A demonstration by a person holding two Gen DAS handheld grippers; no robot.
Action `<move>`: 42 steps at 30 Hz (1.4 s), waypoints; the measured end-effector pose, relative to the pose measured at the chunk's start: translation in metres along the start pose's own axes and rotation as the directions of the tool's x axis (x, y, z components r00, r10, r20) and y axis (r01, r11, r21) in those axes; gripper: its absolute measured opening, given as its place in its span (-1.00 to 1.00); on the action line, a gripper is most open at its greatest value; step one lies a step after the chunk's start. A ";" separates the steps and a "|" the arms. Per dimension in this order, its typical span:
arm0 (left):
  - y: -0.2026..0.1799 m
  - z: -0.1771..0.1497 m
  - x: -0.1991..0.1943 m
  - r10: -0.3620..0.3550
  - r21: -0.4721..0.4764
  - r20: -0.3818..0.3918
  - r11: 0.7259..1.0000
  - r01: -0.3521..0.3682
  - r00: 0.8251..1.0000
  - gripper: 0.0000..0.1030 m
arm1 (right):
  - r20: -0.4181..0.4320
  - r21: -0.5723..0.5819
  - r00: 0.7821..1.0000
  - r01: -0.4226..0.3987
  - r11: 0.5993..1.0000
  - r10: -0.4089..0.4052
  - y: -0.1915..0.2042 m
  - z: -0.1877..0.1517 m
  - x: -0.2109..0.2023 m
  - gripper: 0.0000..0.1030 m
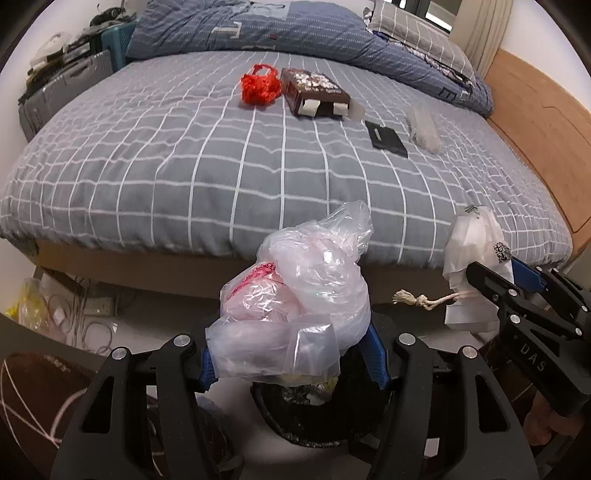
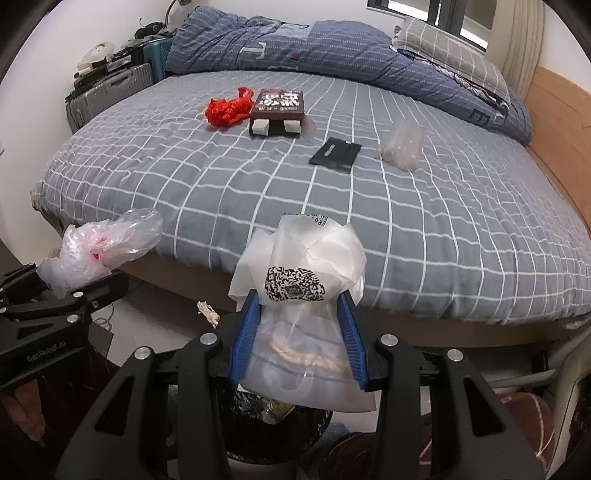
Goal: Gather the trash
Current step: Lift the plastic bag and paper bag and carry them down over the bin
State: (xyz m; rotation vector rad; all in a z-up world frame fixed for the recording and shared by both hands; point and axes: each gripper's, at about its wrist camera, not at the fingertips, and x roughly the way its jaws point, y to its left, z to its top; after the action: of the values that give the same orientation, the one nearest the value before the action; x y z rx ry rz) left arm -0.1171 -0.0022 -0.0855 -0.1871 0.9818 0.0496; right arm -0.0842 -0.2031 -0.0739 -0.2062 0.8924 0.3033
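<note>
Left wrist view: bed [image 1: 184,166] fills the upper frame; below centre, left tongs [image 1: 293,363] clamp a clear plastic bag [image 1: 299,288] (pink print) above a black bin [image 1: 317,417]. Right tongs [image 2: 297,336] clamp a white pouch [image 2: 299,258].

Grey checked bed [image 2: 332,192], wooden headboard [image 2: 554,122], white walls [image 2: 22,122], window [image 2: 461,14]

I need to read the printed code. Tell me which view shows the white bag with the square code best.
The right wrist view: the white bag sits centred between the right gripper pads, code facing the lens. The left wrist view shows it small at the right edge, its code partly hidden.
</note>
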 end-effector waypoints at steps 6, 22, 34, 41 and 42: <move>0.003 -0.021 0.000 -0.004 -0.002 -0.044 1.000 0.004 0.999 0.16 | -0.022 -0.003 1.000 0.016 1.000 -0.016 -0.001 -0.014 -0.003 -0.20; 0.016 -0.068 0.023 0.049 0.019 -0.183 0.999 -0.047 0.982 0.16 | -0.199 -0.006 0.980 -0.011 1.000 0.010 0.017 -0.076 0.020 -0.20; 0.020 -0.051 0.076 0.098 0.042 -0.198 0.995 -0.091 0.975 0.16 | -0.314 0.020 0.949 -0.026 0.999 0.031 0.015 -0.084 0.080 -0.20; 0.030 -0.049 0.110 0.105 0.000 -0.252 0.994 -0.108 0.962 0.16 | -0.367 0.024 0.930 -0.011 1.000 0.019 0.020 -0.088 0.108 -0.19; 0.028 -0.048 0.113 0.104 -0.002 -0.253 0.994 -0.108 0.962 0.16 | -0.372 0.030 0.928 -0.012 0.999 0.022 0.021 -0.089 0.112 -0.19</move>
State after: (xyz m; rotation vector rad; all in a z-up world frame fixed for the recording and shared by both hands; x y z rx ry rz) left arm -0.0969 0.0124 -0.2094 -0.1573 1.2459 0.1343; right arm -0.0903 -0.1913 -0.2183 -0.2355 1.2754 0.2724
